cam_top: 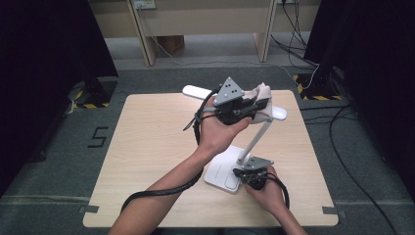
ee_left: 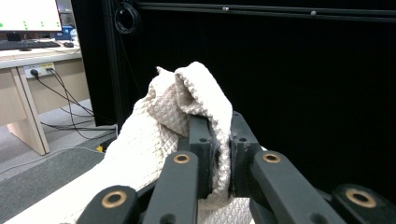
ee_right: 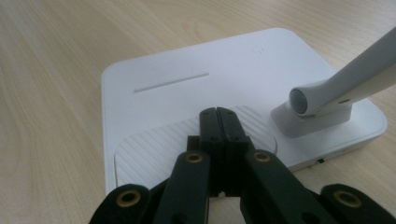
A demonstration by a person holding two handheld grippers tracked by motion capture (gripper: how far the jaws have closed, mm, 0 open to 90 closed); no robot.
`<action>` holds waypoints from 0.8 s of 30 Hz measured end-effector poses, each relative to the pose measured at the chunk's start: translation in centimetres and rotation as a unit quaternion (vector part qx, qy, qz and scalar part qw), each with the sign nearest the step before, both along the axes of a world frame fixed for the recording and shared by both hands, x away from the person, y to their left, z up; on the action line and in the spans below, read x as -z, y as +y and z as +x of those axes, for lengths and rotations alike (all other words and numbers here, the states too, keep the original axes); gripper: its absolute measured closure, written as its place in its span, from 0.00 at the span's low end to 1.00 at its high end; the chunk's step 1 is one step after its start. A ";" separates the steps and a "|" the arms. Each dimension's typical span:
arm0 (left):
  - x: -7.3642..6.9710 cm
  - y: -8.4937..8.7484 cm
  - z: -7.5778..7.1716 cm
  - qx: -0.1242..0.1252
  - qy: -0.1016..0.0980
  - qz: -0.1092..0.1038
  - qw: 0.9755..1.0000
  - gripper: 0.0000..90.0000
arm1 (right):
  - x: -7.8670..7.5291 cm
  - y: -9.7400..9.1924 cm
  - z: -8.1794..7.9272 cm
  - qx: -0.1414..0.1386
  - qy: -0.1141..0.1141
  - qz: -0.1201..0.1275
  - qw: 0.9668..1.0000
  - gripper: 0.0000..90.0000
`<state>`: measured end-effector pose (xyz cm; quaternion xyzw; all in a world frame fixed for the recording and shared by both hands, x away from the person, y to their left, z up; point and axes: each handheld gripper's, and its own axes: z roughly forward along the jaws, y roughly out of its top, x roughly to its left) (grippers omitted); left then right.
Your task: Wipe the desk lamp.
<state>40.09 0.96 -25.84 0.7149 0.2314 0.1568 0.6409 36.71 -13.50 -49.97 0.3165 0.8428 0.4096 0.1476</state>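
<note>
A cream waffle cloth (ee_left: 187,116) is clamped between the left gripper's (ee_left: 220,154) jaws beside a white desk lamp's head (cam_top: 195,91). The right gripper's (ee_right: 219,122) jaws are pressed together, empty, on the lamp base (ee_right: 196,79).

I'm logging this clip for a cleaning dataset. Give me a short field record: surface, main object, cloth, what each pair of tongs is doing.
surface: light wooden table
main object: white desk lamp, flat base on the table, arm sloping up to a long head
cloth: cream waffle cloth, bunched, raised at the lamp head
left tongs: shut on the cloth, held up above the table
right tongs: jaws together, tips over the ribbed pad on the base; contact cannot be told
</note>
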 end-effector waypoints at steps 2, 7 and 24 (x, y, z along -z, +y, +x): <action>0.0 -0.1 0.0 0.001 0.000 0.000 1.000 0.92 | 0.0 0.0 0.0 0.000 0.000 0.000 1.000 1.00; 0.1 -0.5 -0.2 0.005 -0.001 0.000 1.000 0.92 | 0.0 0.0 0.0 0.000 -0.001 0.000 1.000 1.00; 0.0 -1.6 -0.4 0.014 0.001 0.003 1.000 0.92 | 0.0 0.0 0.0 -0.001 -0.002 0.000 1.000 1.00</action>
